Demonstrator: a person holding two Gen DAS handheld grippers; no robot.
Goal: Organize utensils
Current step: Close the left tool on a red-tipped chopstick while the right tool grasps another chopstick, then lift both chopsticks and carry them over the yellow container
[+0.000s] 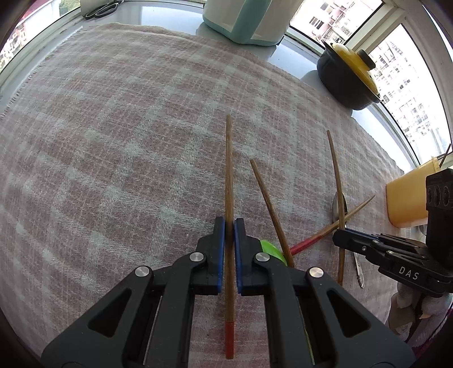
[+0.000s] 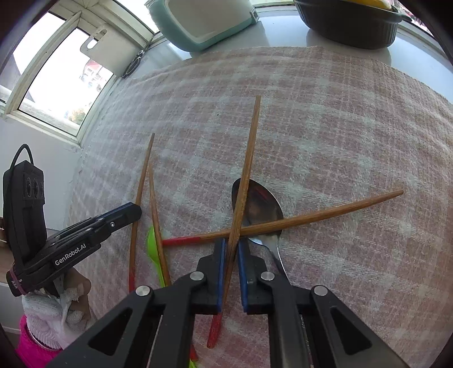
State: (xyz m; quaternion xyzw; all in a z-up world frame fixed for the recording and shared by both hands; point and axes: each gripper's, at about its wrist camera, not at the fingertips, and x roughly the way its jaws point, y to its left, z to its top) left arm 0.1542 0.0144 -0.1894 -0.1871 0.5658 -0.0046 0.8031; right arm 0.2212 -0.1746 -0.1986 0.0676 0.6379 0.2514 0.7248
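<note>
Right now your left gripper is clamped on a chopstick, blue pads pressed to its sides, its red end trailing back under the gripper and its bare tip pointing away over the checked cloth. Your right gripper is likewise closed on a second chopstick, which lies across the bowl of the spoon. Take that spoon as your landmark: it lies on the cloth with its bowl up and its handle running back under the right gripper. A third chopstick crosses the spoon's bowl from side to side, red end to the left of the spoon, tip to the right, and it passes under the one you hold there. Left of the spoon lie the chopstick in your left gripper and beside it a fourth chopstick, which rests over a green utensil; you cannot tell what that green piece is. Beyond the spoon, off the far edge of the cloth, a dark pot with a yellow lid stands on the surface, and a teal-and-white container stands to the pot's left.
</note>
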